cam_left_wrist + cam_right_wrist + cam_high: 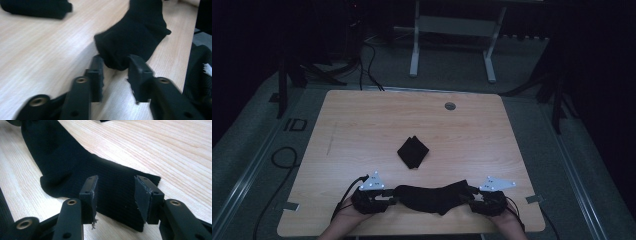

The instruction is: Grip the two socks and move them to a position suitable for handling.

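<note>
Here, grippers [115, 72] [115, 195] agape astride sock [432, 196]

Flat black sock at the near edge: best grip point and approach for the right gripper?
Take the sock by its open cuff end, the straight ribbed edge between the right gripper's open jaws. Come in low along the table from the sock's right end, one jaw sliding under that edge. The fabric lies flat and thin, so a top-down pinch would probably find little to catch.

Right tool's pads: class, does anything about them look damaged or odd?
Yes. The right tool has worn pads: edges ragged, with a frayed thread hanging from the left one. It stands open over the sock.
</note>
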The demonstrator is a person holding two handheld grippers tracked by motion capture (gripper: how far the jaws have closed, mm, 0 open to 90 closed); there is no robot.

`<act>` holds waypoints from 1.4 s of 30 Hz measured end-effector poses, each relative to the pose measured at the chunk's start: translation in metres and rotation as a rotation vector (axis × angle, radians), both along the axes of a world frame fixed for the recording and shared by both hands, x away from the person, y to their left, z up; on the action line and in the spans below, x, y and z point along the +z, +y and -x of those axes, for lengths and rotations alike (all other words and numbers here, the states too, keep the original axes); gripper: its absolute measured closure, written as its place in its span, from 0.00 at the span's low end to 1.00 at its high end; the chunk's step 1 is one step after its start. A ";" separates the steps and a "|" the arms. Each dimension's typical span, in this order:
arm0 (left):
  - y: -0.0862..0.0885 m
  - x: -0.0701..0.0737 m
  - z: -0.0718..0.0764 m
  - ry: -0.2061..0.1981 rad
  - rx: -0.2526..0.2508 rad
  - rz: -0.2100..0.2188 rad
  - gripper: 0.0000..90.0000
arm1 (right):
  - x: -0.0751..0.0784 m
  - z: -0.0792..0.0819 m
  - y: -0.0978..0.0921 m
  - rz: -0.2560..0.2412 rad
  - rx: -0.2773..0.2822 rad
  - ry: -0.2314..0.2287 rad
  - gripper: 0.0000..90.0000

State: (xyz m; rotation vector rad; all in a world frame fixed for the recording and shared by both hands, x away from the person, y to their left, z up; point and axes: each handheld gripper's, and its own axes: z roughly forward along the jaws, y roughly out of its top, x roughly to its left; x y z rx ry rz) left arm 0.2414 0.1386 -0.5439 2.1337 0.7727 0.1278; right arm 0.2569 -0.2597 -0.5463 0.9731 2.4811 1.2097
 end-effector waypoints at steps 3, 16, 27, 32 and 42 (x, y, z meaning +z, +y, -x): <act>0.007 0.006 0.004 -0.021 0.018 -0.005 0.67 | 0.006 -0.001 -0.002 -0.004 -0.007 -0.012 0.55; -0.012 0.010 0.004 -0.048 -0.031 0.020 1.00 | 0.021 -0.014 0.004 0.019 0.006 -0.080 1.00; -0.032 -0.021 -0.018 0.027 -0.056 -0.082 1.00 | -0.009 -0.025 0.009 0.081 0.008 -0.021 1.00; -0.027 -0.024 -0.023 0.038 -0.049 -0.067 1.00 | -0.017 -0.023 0.007 0.088 0.003 0.001 1.00; -0.024 -0.025 -0.021 0.041 -0.047 -0.051 1.00 | -0.019 -0.007 0.003 0.065 -0.011 -0.003 0.97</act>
